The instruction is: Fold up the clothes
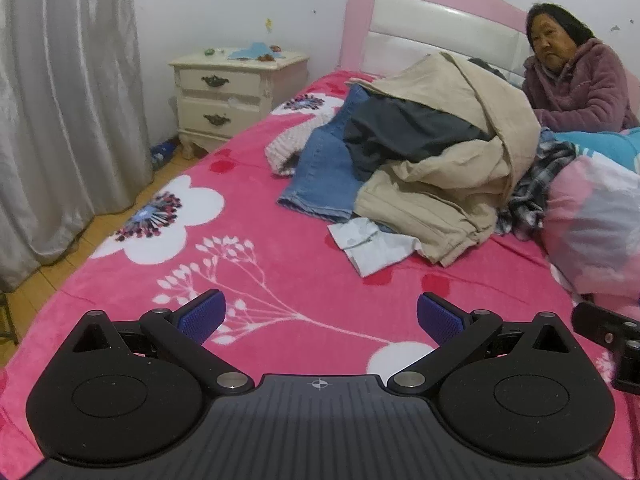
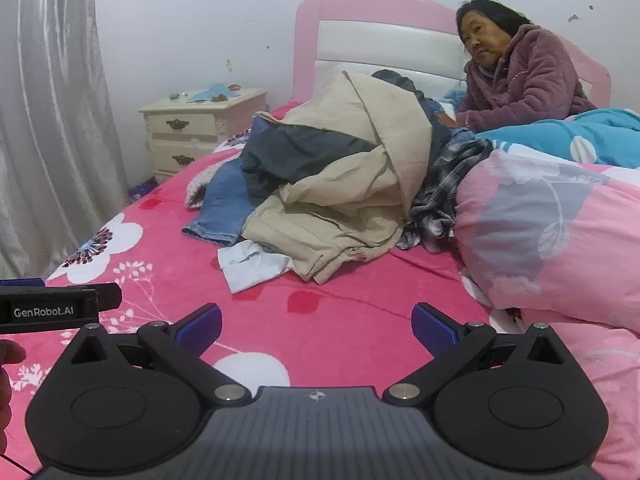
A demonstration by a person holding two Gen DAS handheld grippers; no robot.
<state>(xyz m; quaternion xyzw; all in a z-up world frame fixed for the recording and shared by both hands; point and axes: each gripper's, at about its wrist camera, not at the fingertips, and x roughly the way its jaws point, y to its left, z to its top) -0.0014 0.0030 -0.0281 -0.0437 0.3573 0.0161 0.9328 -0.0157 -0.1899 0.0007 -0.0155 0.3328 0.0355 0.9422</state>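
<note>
Ahead of the blue-padded left tool (image 1: 321,314): hot-pink blanket (image 1: 280,264) with white flowers, beige trousers (image 1: 448,184), blue jeans (image 1: 324,168), dark grey garment (image 1: 404,128), plaid shirt (image 1: 536,184).

Bed (image 1: 280,280): heap of clothes (image 1: 420,152) on its middle, trousers on top, jeans (image 1: 320,172) under the heap's left side, a shirt (image 1: 372,246) at its near edge; rolled quilt (image 2: 552,240) right of the heap, touching it; seated person (image 2: 524,76) behind the quilt, against the headboard (image 2: 376,40); nightstand (image 1: 228,96) left of the bed, beside the headboard; curtain (image 1: 68,100) further left; both grippers near, above the bare bedspread, well apart from the heap.
</note>
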